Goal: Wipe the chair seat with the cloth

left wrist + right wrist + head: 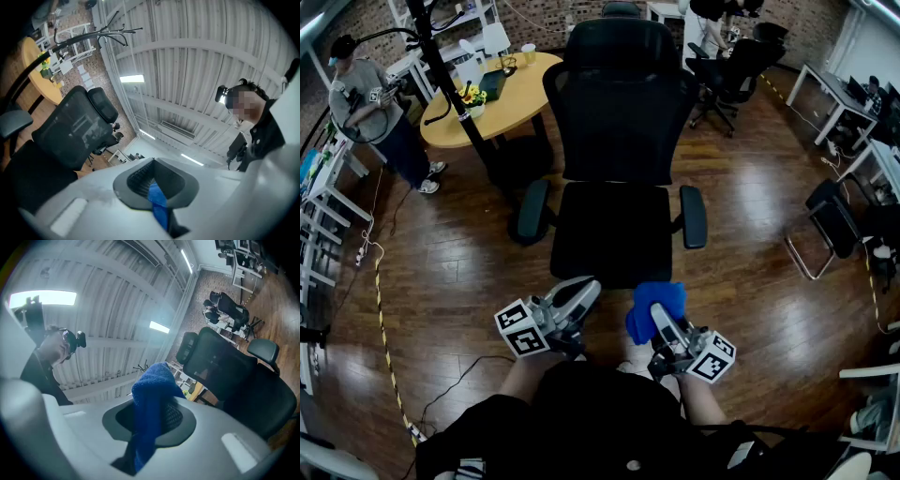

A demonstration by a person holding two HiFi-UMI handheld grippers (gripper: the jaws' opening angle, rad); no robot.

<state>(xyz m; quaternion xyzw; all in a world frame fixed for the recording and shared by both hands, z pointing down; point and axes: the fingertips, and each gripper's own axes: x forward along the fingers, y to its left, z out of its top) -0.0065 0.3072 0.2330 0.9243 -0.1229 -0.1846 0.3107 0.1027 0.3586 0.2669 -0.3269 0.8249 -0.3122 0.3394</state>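
Observation:
The black office chair stands in front of me, its seat (611, 230) bare between two armrests. My right gripper (661, 314) is shut on a blue cloth (656, 302), held just short of the seat's front edge. In the right gripper view the cloth (152, 394) bunches up out of the right gripper (157, 417), and the chair (225, 364) lies to the right. My left gripper (584, 292) hovers near the seat's front left corner, shut, with nothing held. The left gripper view shows the left gripper (152, 180) pressed together and tilted up toward the ceiling, the chair (70, 124) at its left.
A round wooden table (492, 94) and a black coat-stand pole (450, 84) stand behind the chair at left. A person (370, 103) stands at far left. More office chairs (731, 66) are at the back, a folding chair (834, 225) at right. A cable (384, 328) runs over the wood floor.

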